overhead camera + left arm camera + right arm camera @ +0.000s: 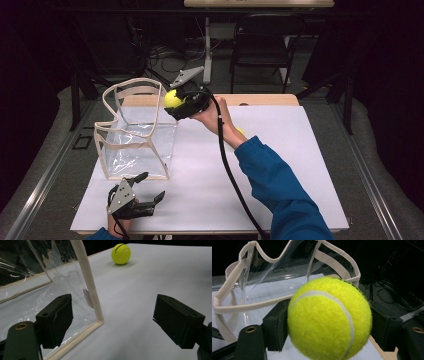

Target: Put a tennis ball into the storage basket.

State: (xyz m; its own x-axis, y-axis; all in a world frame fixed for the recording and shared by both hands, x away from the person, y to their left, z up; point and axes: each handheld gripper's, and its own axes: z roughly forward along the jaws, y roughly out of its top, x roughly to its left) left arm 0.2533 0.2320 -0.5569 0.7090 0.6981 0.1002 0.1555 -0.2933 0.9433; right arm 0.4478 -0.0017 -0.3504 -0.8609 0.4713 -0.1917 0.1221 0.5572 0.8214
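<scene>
A clear plastic bag (135, 131) with beige trim stands open on the left of the white table (280, 165). My right gripper (178, 105) is raised at the bag's top right rim and is shut on a yellow tennis ball (173, 98). In the right gripper view this ball (329, 318) sits pressed between both jaws, with the bag's open mouth (287, 267) just beyond. My left gripper (152, 186) rests low at the bag's near corner, open and holding nothing. In the left gripper view its jaws stand wide apart beside the bag's trimmed edge (87, 282). A second tennis ball (121, 253) lies farther off on the table.
The second tennis ball (241, 131) peeks out from behind the person's right forearm, in a blue sleeve (280, 185). The right gripper's cable (230, 170) trails across the table's middle. A dark chair (262, 45) and a desk leg stand beyond the far edge.
</scene>
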